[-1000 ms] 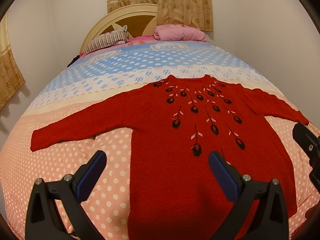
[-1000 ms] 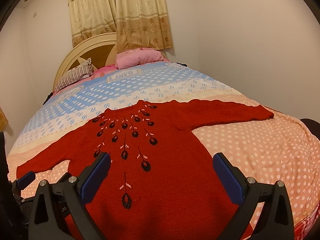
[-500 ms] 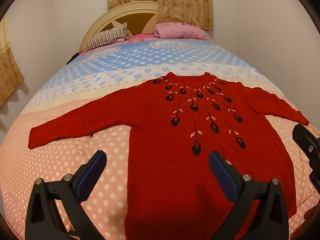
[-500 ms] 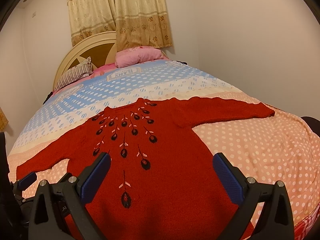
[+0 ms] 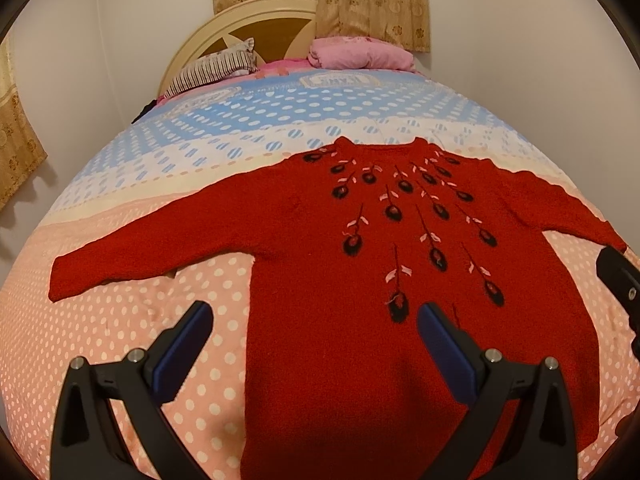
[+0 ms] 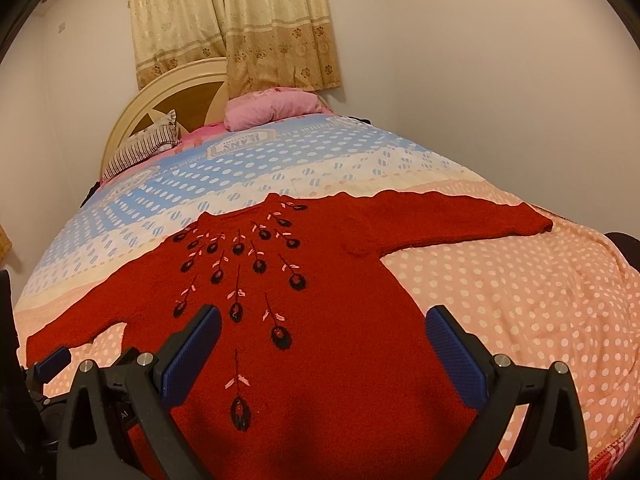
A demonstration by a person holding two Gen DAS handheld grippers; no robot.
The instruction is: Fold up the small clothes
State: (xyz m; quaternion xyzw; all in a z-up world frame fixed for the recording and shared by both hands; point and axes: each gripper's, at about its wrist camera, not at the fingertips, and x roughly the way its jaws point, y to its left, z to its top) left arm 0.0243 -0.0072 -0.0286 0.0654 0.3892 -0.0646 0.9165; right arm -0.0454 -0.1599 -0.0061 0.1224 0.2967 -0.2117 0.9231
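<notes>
Clearly nothing is folded yet: the red sweater (image 5: 360, 320) lies flat, front up, sleeves spread, on the dotted bed (image 5: 100, 340). Both tools — left tool (image 5: 316, 340) and right tool (image 6: 324, 344) — hover above its hem, blue pads wide apart, holding nothing. Best start at one sleeve — pinch near the cuff and draw it across the chest without dragging the body.

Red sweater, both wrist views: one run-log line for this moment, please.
red sweater: flat on bed, front up, sleeves spread, unfolded | left gripper: open, empty | right gripper: open, empty
</notes>
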